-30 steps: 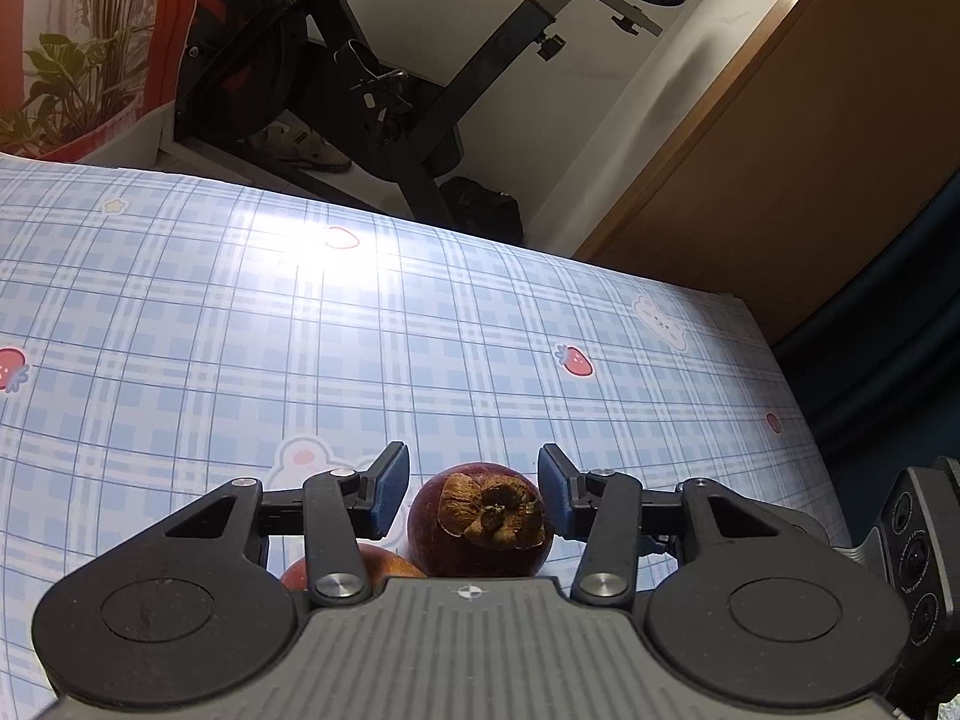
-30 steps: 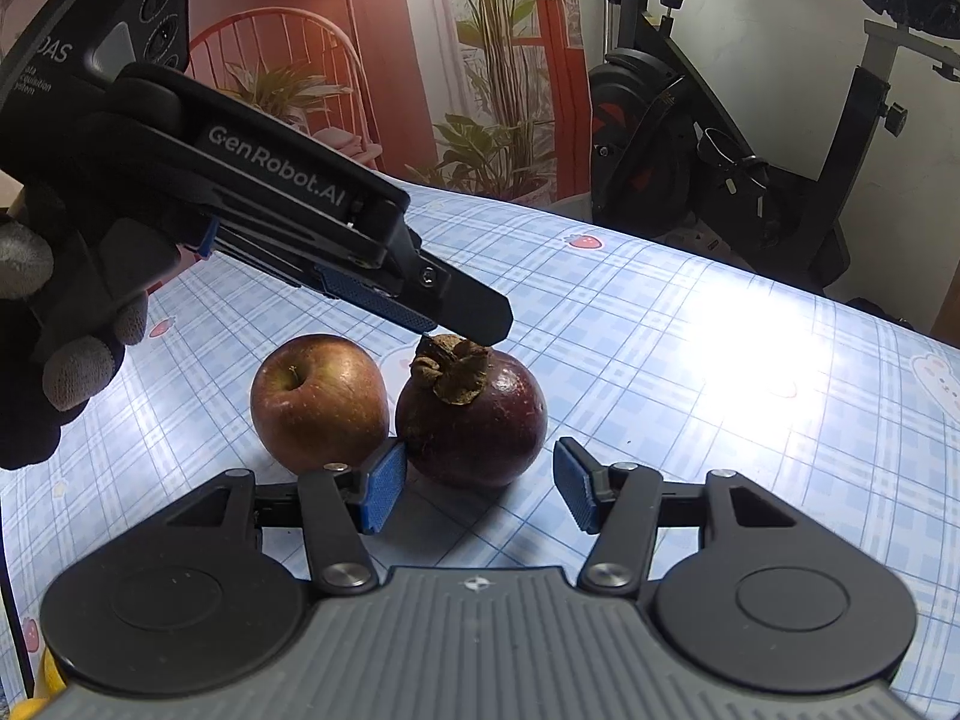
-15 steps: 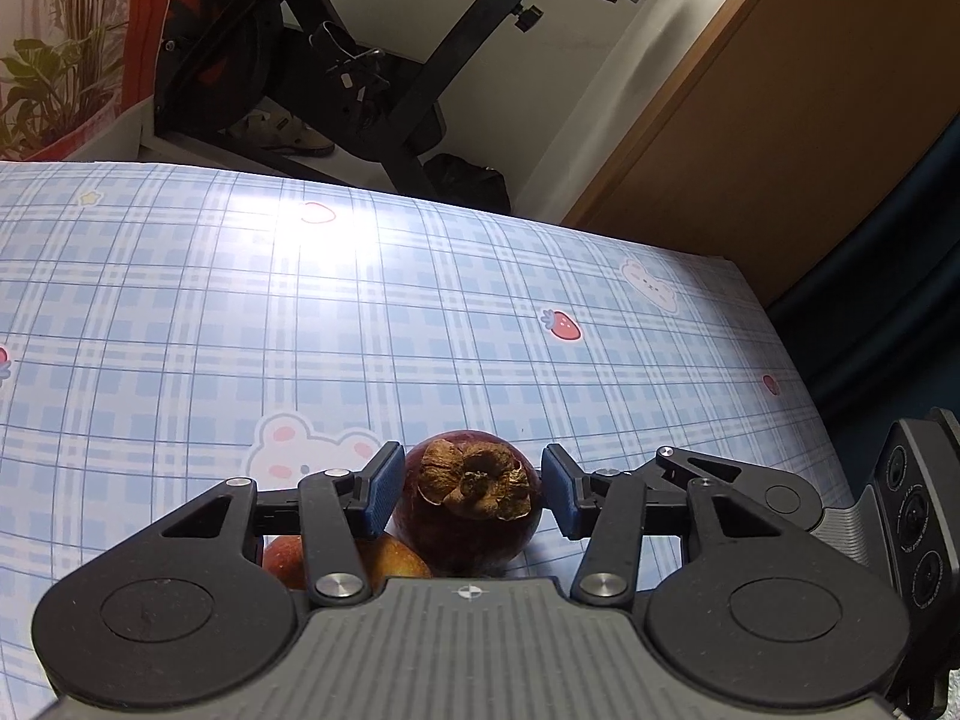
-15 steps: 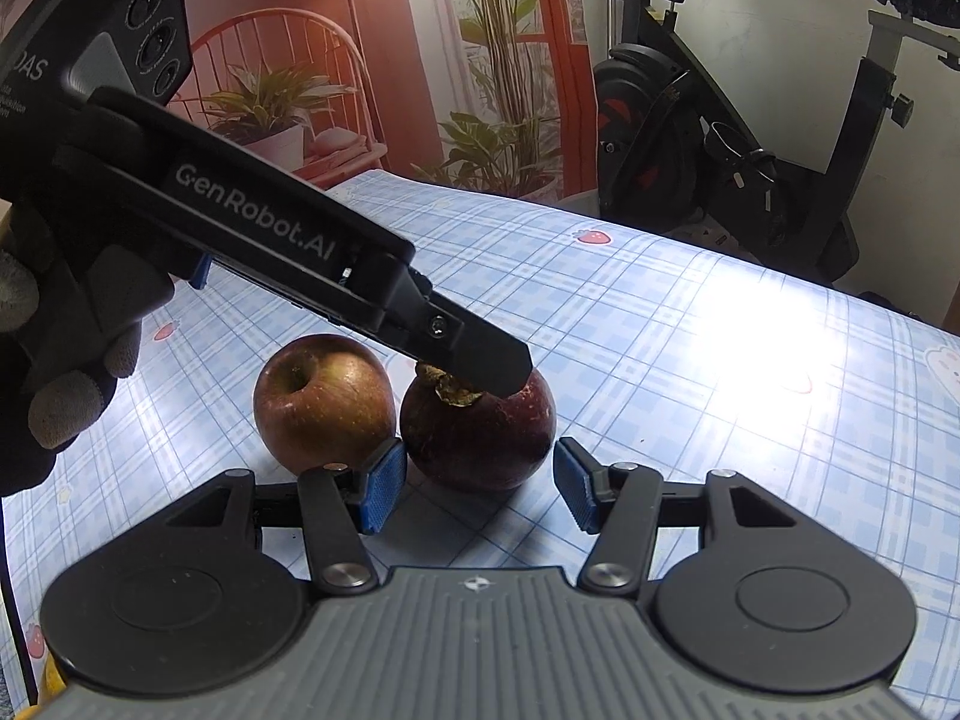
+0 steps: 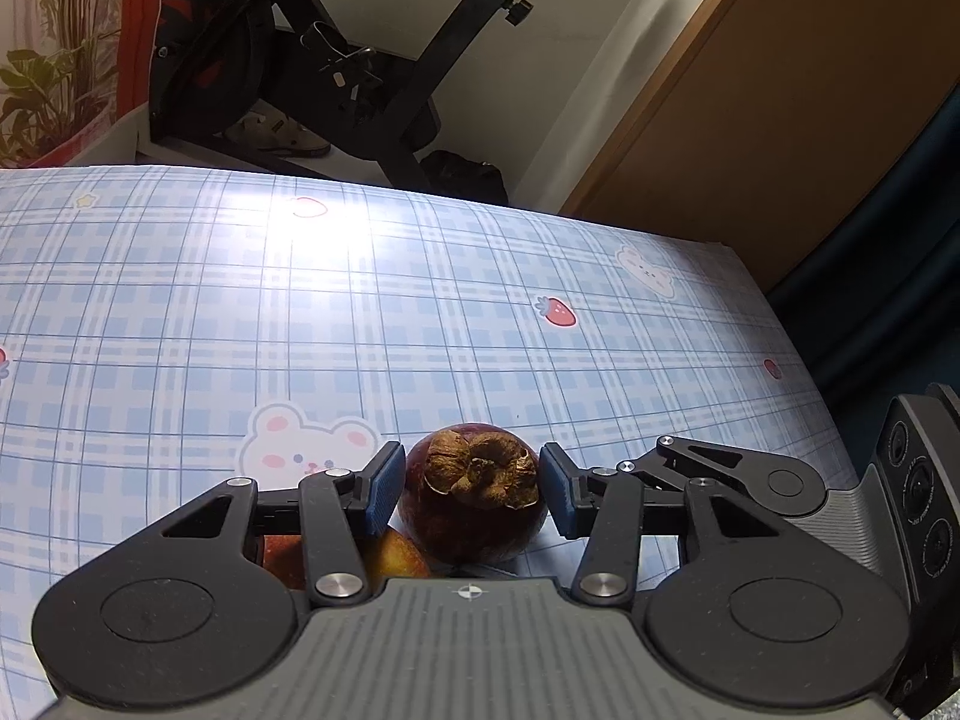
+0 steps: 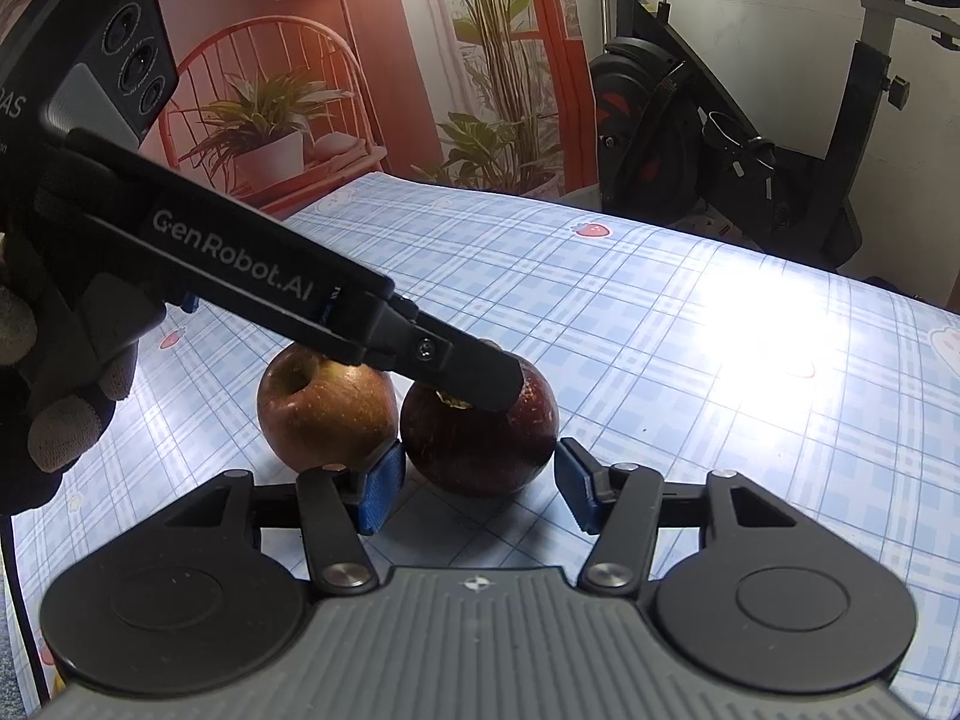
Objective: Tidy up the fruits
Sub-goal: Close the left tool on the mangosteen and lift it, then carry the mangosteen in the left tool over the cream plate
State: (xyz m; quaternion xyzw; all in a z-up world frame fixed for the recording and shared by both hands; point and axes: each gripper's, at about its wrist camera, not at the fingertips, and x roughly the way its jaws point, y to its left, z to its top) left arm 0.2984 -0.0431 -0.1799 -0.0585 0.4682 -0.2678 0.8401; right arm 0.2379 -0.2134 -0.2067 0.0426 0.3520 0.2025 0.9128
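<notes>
- Here the mangosteen [image 5: 474, 504] sits on the tabletop [image 5: 420, 312], well in from its far edge, touching the apple [image 6: 327, 414] that lies just to its left in the right wrist view.
- The left gripper [image 5: 468, 489] straddles the mangosteen from above, a blue pad on each side of it. Its left pad looks to be touching the skin and the right pad is at most a sliver off, so I cannot tell whether the fruit is truly clamped.
- The right gripper [image 6: 474, 483] hovers low in front of the fruit with its fingers released and nothing between them. Its left pad [image 6: 378, 495] is wedged near the seam between apple and mangosteen.
- The relation that matters: the mangosteen lies dead centre between the left gripper's fingers, calyx up. It is round, with no long axis to favour, so the left hand is the one placed to take it.
- The apple crowds the left-hand pad, and a squeeze could nudge it aside.
</notes>
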